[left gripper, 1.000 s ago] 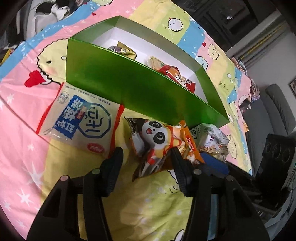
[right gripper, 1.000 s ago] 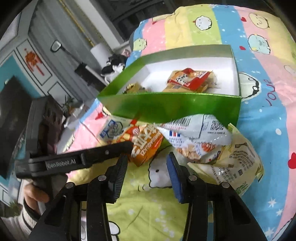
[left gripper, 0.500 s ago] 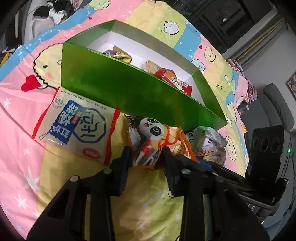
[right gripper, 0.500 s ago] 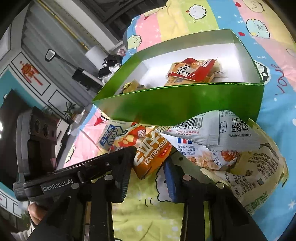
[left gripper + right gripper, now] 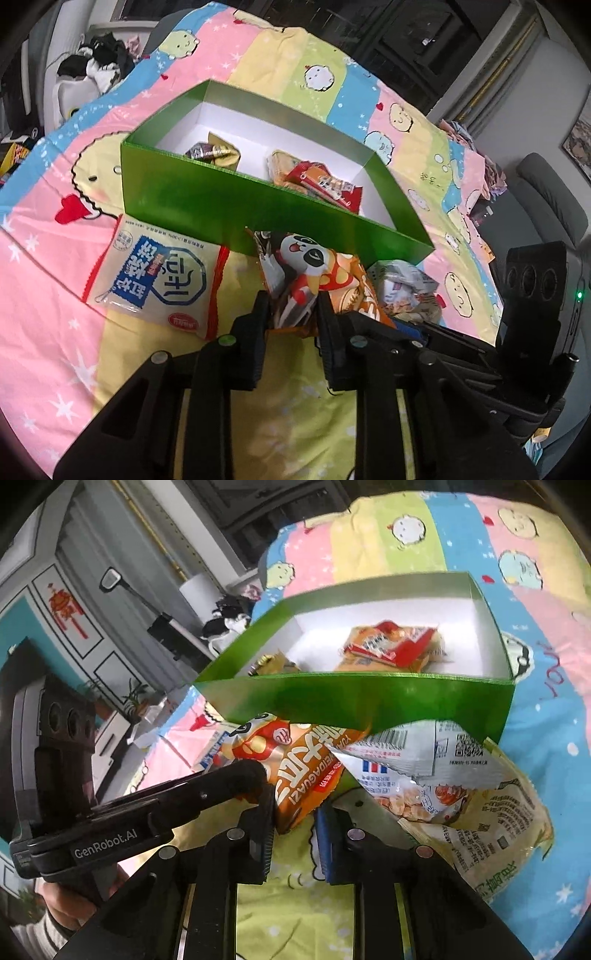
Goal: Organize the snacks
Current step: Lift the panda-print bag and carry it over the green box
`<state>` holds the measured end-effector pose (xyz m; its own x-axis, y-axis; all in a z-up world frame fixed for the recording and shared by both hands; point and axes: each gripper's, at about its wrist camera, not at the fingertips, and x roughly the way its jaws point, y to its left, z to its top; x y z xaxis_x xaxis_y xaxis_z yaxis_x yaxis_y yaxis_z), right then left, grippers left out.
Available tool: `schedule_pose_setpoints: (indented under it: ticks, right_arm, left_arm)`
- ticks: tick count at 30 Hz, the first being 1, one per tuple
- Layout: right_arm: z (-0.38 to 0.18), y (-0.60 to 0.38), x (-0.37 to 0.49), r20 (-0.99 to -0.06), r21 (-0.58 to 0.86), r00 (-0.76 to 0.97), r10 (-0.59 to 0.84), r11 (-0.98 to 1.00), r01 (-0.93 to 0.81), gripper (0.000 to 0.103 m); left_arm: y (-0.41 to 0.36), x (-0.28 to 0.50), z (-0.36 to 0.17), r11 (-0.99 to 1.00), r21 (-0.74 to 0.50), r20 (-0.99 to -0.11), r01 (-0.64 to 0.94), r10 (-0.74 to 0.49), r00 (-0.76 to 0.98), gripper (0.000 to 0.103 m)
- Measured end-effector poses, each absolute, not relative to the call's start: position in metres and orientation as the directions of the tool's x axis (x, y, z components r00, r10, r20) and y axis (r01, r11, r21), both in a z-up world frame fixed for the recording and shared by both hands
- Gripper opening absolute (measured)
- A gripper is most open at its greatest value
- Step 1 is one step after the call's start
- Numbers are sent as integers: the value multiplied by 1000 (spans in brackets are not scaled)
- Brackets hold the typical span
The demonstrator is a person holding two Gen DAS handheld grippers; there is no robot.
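An orange snack packet with a panda print (image 5: 306, 258) lies on the bedsheet just in front of the green box (image 5: 207, 199). My left gripper (image 5: 291, 306) is closing and pinches the packet's panda end. In the right wrist view my right gripper (image 5: 295, 812) is closing on the lettered corner of the same packet (image 5: 310, 771), and both pads touch it. The left gripper's finger (image 5: 251, 771) reaches in from the left. The green box (image 5: 369, 698) holds a red packet (image 5: 391, 646) and a few others.
A white-and-blue packet (image 5: 155, 280) lies left of the left gripper. A silver-white packet (image 5: 417, 760) and a pale yellow one (image 5: 498, 830) lie to the right. A person's hand (image 5: 62, 912) holds the left gripper. A grey armchair (image 5: 546, 199) stands beyond the bed.
Both grippers' jaws have narrowed from wide apart to pressing on the orange panda packet. The left gripper has rolled slightly. The other packets and the box have stayed put.
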<state>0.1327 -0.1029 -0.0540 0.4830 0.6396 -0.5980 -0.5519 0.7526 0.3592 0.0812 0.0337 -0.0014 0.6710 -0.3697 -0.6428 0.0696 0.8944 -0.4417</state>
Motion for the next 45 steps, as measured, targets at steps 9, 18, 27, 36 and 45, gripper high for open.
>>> schedule_pose_setpoints:
  ticks: [9, 18, 27, 36, 45]
  right_arm:
    - [-30, -99, 111, -528, 330, 520, 672, 726, -603, 20]
    - [-3, -101, 99, -463, 297, 580, 670, 734, -611, 20]
    - [23, -102, 108, -443, 271, 619, 649, 755, -597, 20]
    - [46, -104, 130, -432, 226, 656, 619, 778, -586, 20]
    - [50, -104, 159, -444, 224, 670, 595, 798, -560, 20]
  left_arm:
    - [41, 64, 25, 897, -435, -594, 84, -356, 721, 24]
    - [37, 58, 53, 903, -414, -539, 115, -345, 768, 24]
    - [35, 76, 69, 892, -429, -514, 140, -368, 775, 24]
    - [31, 110, 86, 888, -421, -494, 183, -394, 775, 24]
    - [31, 143, 85, 881, -428, -496, 200, -414, 764, 24]
